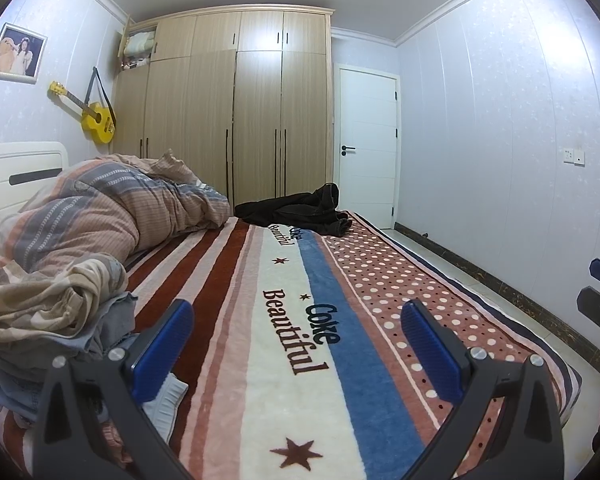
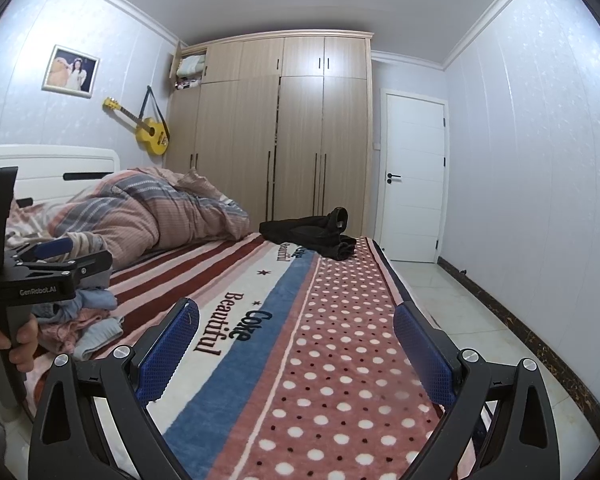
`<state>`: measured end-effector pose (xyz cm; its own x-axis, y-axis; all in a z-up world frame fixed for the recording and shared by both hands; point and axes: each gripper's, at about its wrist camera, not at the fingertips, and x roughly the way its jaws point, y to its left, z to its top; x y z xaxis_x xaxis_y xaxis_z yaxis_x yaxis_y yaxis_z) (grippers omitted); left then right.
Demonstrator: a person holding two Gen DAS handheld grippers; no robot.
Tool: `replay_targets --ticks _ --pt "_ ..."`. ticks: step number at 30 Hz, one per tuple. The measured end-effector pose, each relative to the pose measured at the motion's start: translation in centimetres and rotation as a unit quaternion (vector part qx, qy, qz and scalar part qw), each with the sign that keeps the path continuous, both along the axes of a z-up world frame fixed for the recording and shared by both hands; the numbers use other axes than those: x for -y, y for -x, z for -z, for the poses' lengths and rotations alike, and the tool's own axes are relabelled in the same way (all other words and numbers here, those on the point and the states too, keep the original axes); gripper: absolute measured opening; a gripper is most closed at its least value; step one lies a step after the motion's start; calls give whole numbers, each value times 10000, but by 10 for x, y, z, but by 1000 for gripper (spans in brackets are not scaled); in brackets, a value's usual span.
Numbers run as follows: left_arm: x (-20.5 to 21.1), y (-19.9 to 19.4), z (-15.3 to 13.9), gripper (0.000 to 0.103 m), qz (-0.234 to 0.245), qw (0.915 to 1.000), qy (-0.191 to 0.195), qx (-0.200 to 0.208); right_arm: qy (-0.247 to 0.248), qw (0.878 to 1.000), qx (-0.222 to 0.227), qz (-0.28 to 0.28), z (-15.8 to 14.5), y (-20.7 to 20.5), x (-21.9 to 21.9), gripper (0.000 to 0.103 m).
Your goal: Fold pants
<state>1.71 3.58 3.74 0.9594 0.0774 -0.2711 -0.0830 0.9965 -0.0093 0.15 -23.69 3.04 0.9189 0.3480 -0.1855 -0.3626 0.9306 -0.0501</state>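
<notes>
Dark crumpled pants [image 1: 300,212] [image 2: 312,232] lie in a heap at the far end of the bed, near the wardrobe. Both grippers hover above the near part of the striped blanket [image 1: 284,340] [image 2: 300,340], far short of the pants. My left gripper [image 1: 300,344] is open, its blue pads wide apart with nothing between them. My right gripper [image 2: 296,344] is open too and holds nothing. A person's hand [image 2: 4,344] grips the left tool at the left edge of the right wrist view.
A bunched quilt [image 1: 112,208] fills the bed's left side. A pile of mixed clothes [image 1: 56,320] [image 2: 84,316] lies near the left gripper. A wooden wardrobe [image 1: 236,112], white door [image 1: 368,144] and tiled floor [image 2: 480,320] to the right of the bed.
</notes>
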Motion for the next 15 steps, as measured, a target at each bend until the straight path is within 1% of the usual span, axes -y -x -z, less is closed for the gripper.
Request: replay_targets --ticks 15 --pt "0 0 -1 102 -27 10000 3 -1 -30 10000 -4 40 -1 3 -2 97"
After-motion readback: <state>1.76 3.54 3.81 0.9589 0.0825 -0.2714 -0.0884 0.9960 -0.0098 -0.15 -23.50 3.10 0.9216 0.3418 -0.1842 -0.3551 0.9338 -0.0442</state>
